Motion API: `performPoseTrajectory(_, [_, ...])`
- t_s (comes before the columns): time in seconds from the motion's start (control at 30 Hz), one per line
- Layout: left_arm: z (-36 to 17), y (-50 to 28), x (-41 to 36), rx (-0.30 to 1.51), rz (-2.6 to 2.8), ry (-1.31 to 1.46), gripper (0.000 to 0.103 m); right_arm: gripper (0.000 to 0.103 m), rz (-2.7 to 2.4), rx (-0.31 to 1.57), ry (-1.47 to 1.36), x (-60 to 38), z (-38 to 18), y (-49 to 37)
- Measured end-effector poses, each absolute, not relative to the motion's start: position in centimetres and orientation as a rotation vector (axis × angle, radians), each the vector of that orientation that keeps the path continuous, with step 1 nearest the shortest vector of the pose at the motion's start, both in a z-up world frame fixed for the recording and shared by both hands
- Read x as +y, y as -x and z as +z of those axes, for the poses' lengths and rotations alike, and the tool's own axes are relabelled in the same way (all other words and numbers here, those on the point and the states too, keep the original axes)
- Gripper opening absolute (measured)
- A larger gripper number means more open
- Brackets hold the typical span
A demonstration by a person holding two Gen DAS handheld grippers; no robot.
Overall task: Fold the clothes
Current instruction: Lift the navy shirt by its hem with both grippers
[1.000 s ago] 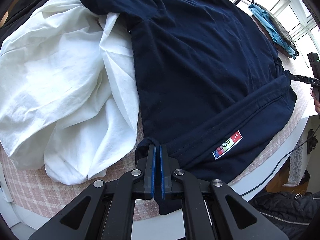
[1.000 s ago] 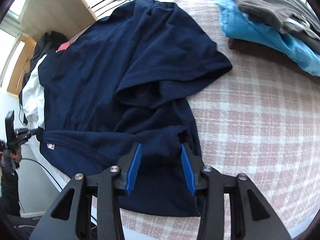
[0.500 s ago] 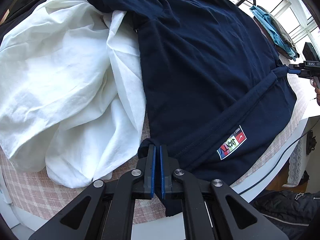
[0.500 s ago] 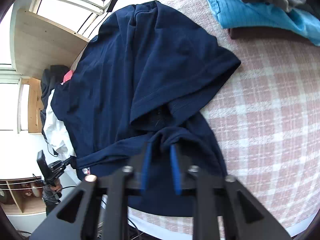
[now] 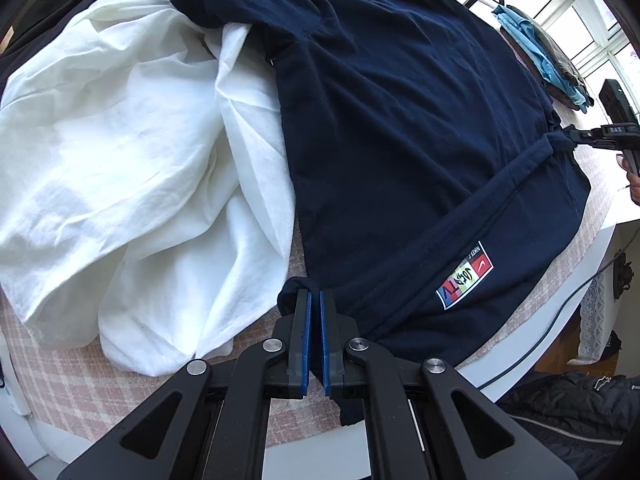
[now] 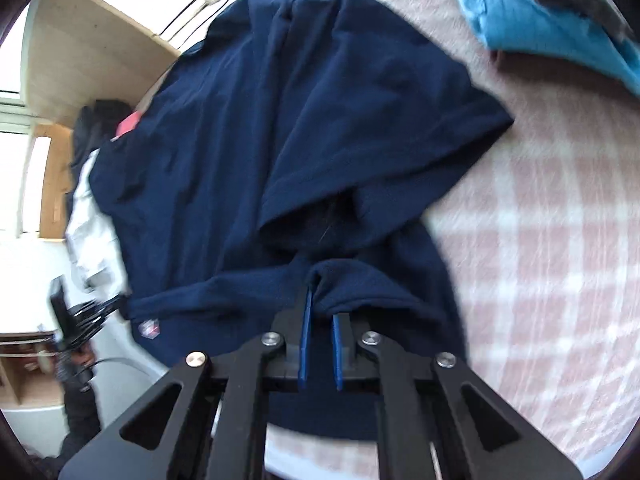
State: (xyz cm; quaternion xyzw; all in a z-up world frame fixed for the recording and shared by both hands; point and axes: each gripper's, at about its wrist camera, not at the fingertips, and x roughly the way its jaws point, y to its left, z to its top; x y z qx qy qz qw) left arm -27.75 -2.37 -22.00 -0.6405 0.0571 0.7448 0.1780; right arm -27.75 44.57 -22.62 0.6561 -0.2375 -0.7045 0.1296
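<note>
A navy T-shirt (image 5: 400,120) lies spread on the checked tablecloth (image 6: 540,260), its colourful hem label (image 5: 464,280) facing up. My left gripper (image 5: 315,294) is shut on one bottom hem corner near the table's front edge. At the other hem corner, my right gripper (image 6: 322,304) has its jaws closing, with a bunch of navy fabric (image 6: 344,280) pinched at the tips. In the left wrist view the right gripper (image 5: 572,136) shows at the far right, with the hem stretched in a band between both grippers. One sleeve (image 6: 400,152) is folded over the shirt's body.
A crumpled white garment (image 5: 120,160) lies beside the navy shirt and partly under its other sleeve. Folded blue and grey clothes (image 6: 540,28) are stacked at the far corner. The table's rounded edge (image 5: 520,344) runs close by, with a cable (image 5: 560,312) and a dark jacket (image 5: 560,412) below.
The right jaws went from open around the hem corner to pinching it. The hem now runs taut between the grippers. The left gripper shifted a little with its corner still held.
</note>
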Motion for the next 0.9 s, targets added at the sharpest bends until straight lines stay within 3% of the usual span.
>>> performPoseTrajectory(0.23, [-19.3,24.5,-5.7,0.101,2.164,1.772,0.003,0.009,-2.0,-0.857,-1.779,47.4,-16.8,22.2])
performPoseTrajectory(0.33, [-17.8,22.9,-2.3,0.051,2.142,1.779,0.003,0.009,-2.0,-0.854,-1.82,47.7,-16.5,18.6])
performPoseTrajectory(0.43, [-16.2,19.9,0.8,0.032,2.099,1.795,0.003,0.009,-1.98,-0.829,-1.918,47.4,-18.2,14.6])
performPoseTrajectory(0.67, [-19.3,13.1,2.3,-0.027,1.945,1.909,0.004,0.009,-1.884,-0.729,-2.112,44.7,-24.2,9.1])
performPoseTrajectory(0.83, [-19.4,10.1,3.2,0.042,1.936,1.916,0.005,0.009,-1.861,-0.597,-2.167,43.5,-24.5,7.8])
performPoseTrajectory(0.9, [-18.1,10.0,2.1,-0.018,1.975,1.875,0.011,0.01,-1.9,-0.599,-2.147,43.7,-24.1,7.9])
